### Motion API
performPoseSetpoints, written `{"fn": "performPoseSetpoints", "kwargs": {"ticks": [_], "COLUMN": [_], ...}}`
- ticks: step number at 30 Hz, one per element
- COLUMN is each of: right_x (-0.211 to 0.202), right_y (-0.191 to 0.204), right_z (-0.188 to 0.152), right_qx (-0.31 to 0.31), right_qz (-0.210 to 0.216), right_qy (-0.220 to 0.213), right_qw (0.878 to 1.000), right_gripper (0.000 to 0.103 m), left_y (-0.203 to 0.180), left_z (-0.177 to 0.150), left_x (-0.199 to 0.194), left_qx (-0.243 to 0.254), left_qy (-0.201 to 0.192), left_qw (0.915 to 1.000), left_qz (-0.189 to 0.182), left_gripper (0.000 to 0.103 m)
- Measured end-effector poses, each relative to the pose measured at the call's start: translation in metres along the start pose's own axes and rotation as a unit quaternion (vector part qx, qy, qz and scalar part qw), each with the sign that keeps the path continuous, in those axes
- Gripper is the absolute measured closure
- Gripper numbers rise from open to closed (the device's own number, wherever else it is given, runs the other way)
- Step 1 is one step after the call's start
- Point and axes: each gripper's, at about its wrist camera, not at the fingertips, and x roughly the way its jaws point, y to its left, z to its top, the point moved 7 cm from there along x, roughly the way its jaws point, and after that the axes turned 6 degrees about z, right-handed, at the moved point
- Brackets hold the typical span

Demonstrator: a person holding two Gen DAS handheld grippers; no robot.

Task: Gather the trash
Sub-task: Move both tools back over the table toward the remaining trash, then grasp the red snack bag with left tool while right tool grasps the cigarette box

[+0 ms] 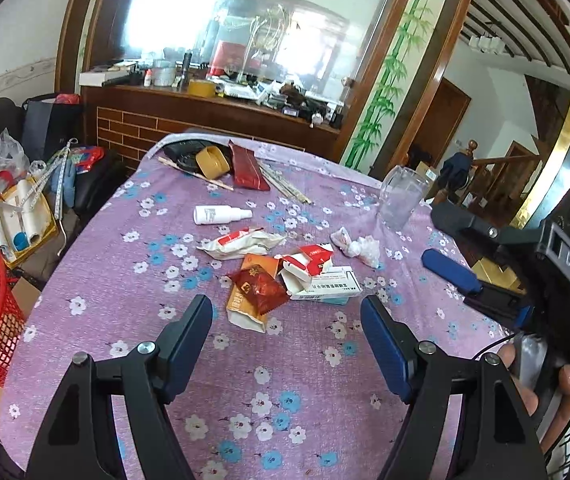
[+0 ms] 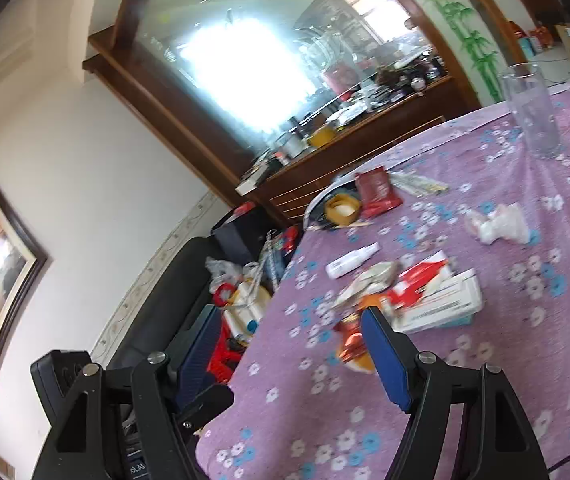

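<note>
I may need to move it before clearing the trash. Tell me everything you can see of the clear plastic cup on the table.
The clear plastic cup is tall, see-through and slightly cloudy, with an open rim on top. It looks empty. It stands upright on the purple flowered tablecloth near the table's far right edge, alone, touching only the cloth. The crumpled white tissue lies nearer, apart from it.

Both the left gripper (image 1: 287,338) and the right gripper (image 2: 285,350) are built of black struts fastened with silver screws. Blue pads (image 1: 385,344) are fitted inside. White lettering, seemingly "DAS", is printed on one.
</note>
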Motion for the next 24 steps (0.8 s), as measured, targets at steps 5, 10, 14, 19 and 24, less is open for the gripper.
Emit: {"fn": "performPoseSetpoints", "kwargs": {"ticks": [5, 10, 14, 19, 24], "right_x": [-0.001, 0.018, 0.044, 0.075, 0.076], "right_y": [-0.019, -0.045, -0.072, -0.115, -0.164], "right_z": [0.018, 0.034, 0.041, 0.042, 0.03], "right_qx": [0.006, 0.034, 0.061, 0.073, 0.103], "right_qz": [-0.019, -0.036, -0.058, -0.097, -0.131], "right_qy": [-0.007, 0.008, 0.035, 0.053, 0.046], "right_qw": [1.0, 0.999, 0.996, 0.991, 0.985], "right_gripper": [0.027, 0.027, 0.027, 0.027, 0.027], "left_y": [-0.001, -0.005, -0.007, -0.004, 0.003], "left_z": [0.006, 0.012, 0.013, 0.007, 0.003], "left_x": [0.022, 0.054, 0.086, 0.129, 0.151], "left_qx": [-0.004, -0.003, 0.004, 0.01, 0.023], "left_qy": [0.016, 0.039, 0.056, 0.085, 0.087], "left_qw": [0.9998, 0.999, 0.9977, 0.994, 0.991], "left_qz": [0.013, 0.024, 0.037, 0.068, 0.099], "left_gripper": [0.026, 0.026, 0.026, 0.026, 0.026]}}
